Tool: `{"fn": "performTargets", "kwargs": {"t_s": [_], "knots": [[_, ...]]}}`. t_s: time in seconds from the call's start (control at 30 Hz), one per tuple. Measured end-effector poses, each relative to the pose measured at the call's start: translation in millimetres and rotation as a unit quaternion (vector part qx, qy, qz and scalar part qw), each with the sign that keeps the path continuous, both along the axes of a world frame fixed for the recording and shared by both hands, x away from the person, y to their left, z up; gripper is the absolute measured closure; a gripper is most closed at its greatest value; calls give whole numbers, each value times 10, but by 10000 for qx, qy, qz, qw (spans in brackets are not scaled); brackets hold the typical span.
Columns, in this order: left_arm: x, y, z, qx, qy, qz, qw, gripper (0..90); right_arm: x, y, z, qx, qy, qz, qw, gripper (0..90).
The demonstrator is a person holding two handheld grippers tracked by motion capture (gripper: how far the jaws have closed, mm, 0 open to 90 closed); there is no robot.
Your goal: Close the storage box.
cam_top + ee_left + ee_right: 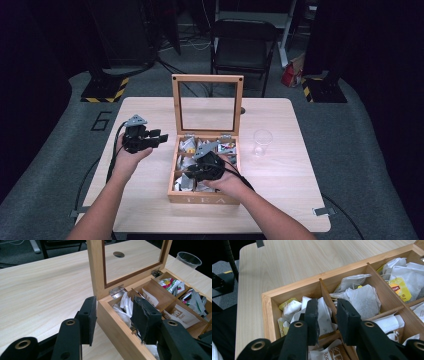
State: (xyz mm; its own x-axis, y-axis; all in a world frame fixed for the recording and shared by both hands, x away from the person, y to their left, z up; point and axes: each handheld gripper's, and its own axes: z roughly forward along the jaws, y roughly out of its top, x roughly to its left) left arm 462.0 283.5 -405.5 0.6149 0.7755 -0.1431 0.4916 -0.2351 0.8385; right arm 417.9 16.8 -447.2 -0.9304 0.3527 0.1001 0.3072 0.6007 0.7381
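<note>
Reaching into the wooden tea box (pixel 204 198), you are holding the right tongs (pixel 327 315) over its compartments, jaws parted by a narrow gap astride a divider, gripping nothing yet. A white tea bag (pixel 323 317) is lying just beyond the tips, among others in that corner compartment. Your left tongs (pixel 113 320) are hovering beside the box's left wall, jaws wide apart and empty, above the bench (pixel 150 200). The glass-paned lid (pixel 207 105) is standing upright, so opening looks done. The clear plastic cup (pixel 262 141) is standing empty to the right of the box, apart from it. By my reading, picking out a bag and carrying it off is all to come.
</note>
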Motion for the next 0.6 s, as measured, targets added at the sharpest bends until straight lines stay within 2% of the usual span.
{"fn": "performTargets", "kwargs": {"t_s": [0.3,0.37,0.6], "knots": [[-2,22,4,17,-9,27,10000,548,20,22,-35,-115,75,125,9998,738],[-1,25,6,21,-13,29,10000,548,16,25,-42,-155,150,118,9997,756],[1,35,21,12,-40,53,10000,549,0,24,-23,-110,185,296,9993,882]]}}
